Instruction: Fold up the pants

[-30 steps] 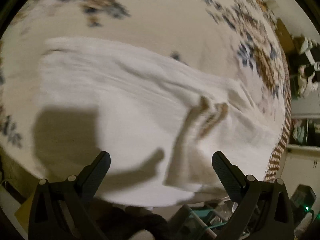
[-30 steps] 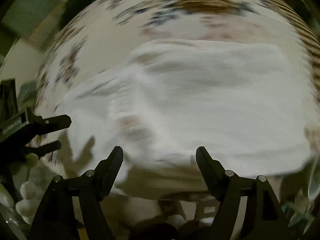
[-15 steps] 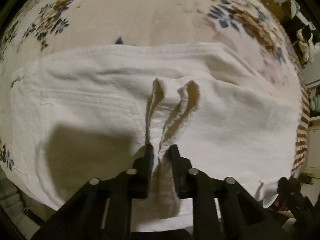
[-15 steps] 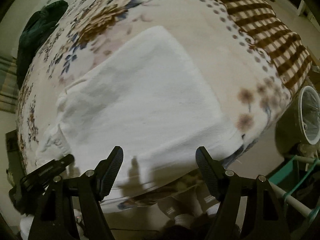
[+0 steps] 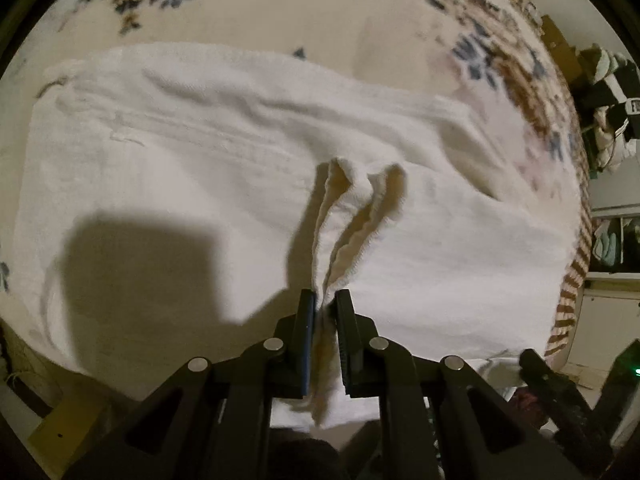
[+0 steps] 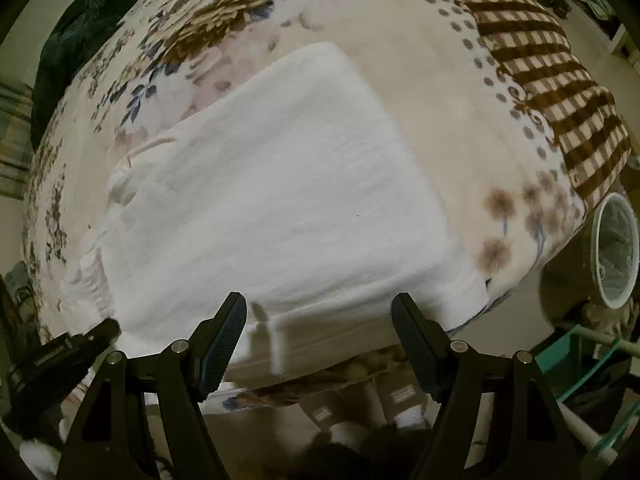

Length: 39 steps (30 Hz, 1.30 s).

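Note:
White pants lie spread across a floral blanket. My left gripper is shut on a pinched ridge of the pants' near edge, which stands up in two folds between the jaws. In the right wrist view the pants form a flat white rectangle near the bed's front edge. My right gripper is open and empty, just above the pants' near hem. The left gripper shows at the lower left there.
The blanket has a brown checked border at the right. A dark green garment lies at the far left. A white fan and a green rack stand beside the bed.
My left gripper closed on the pants' edge a second ago and still holds it, the fold now slightly raised. My right gripper stays open and has drawn a little closer to the hem.

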Available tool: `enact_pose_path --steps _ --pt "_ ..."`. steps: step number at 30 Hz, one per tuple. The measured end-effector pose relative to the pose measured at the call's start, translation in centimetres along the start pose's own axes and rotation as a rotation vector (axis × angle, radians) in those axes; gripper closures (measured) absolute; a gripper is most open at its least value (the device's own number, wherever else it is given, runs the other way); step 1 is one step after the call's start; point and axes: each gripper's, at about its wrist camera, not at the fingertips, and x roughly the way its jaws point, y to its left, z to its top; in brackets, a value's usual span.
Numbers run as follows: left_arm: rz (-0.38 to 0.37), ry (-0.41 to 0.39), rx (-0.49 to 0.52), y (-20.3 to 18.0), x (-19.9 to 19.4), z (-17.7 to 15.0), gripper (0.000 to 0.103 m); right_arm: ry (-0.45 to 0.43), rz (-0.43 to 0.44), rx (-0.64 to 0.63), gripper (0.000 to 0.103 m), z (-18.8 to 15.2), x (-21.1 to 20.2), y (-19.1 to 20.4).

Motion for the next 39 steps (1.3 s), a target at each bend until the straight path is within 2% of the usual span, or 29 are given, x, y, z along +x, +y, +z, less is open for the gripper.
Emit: enact_pose_path --steps 3,5,7,8,9,12,14,16,17,19,22,23,24,27,31,34,36,39 --pt "-0.008 0.02 -0.01 0.1 0.4 0.3 0.09 0.008 -0.028 -0.032 0.026 0.3 0.3 0.8" --pt "-0.051 0.004 -0.035 0.5 -0.3 0.0 0.088 0.008 -0.027 -0.041 0.026 0.4 0.4 1.3" --pt "-0.089 -0.048 -0.055 1.5 -1.6 -0.6 0.059 0.013 -0.022 -0.048 0.026 0.3 0.4 1.8" --pt "-0.101 -0.077 -0.066 2.0 -2.2 -0.9 0.025 0.014 -0.021 -0.051 0.026 0.3 0.4 2.0" --pt "-0.113 -0.104 -0.086 2.6 -2.8 -1.2 0.007 0.016 -0.021 -0.053 0.026 0.2 0.5 2.2" --pt "-0.143 -0.177 -0.173 5.4 -4.8 -2.3 0.007 0.042 -0.03 -0.066 0.026 -0.1 1.0 3.2" --pt "-0.111 -0.236 -0.269 8.6 -6.6 -3.8 0.007 0.054 -0.037 -0.082 0.026 -0.2 1.1 4.0" --pt "-0.057 -0.27 -0.38 11.8 -7.8 -5.5 0.007 0.053 -0.054 -0.119 0.026 -0.1 1.1 5.2" --pt "-0.027 -0.284 -0.471 14.2 -8.2 -6.5 0.007 0.052 -0.061 -0.134 0.026 -0.1 1.1 5.7" --pt "-0.039 -0.289 -0.625 18.5 -8.0 -7.8 0.007 0.053 -0.066 -0.16 0.026 0.0 1.2 6.7" --pt "-0.075 -0.274 -0.706 21.6 -7.0 -7.5 0.011 0.07 -0.074 -0.198 0.026 -0.2 1.8 8.7" --pt "-0.071 -0.287 -0.691 22.2 -6.9 -6.9 0.031 0.075 -0.074 -0.205 0.026 -0.3 2.0 9.2" --pt "-0.073 -0.295 -0.673 22.3 -6.9 -6.6 0.076 0.08 -0.076 -0.212 0.026 -0.5 2.2 9.7" --pt "-0.076 -0.353 -0.594 21.2 -7.6 -5.1 0.092 0.093 -0.079 -0.219 0.026 -1.0 3.1 11.0" --pt "-0.104 -0.471 -0.498 19.5 -11.2 -4.5 0.093 0.103 -0.097 -0.207 0.026 -1.8 4.3 11.8" --pt "-0.117 -0.522 -0.451 19.1 -12.8 -3.6 0.093 0.105 -0.099 -0.209 0.026 -1.9 4.8 12.5" --pt "-0.1 -0.51 -0.47 20.2 -11.9 -2.3 0.093 0.104 -0.096 -0.218 0.026 -2.1 4.9 12.9" --pt "-0.063 -0.434 -0.508 22.8 -8.8 -1.6 0.093 0.107 -0.091 -0.233 0.026 -2.6 4.9 13.4"
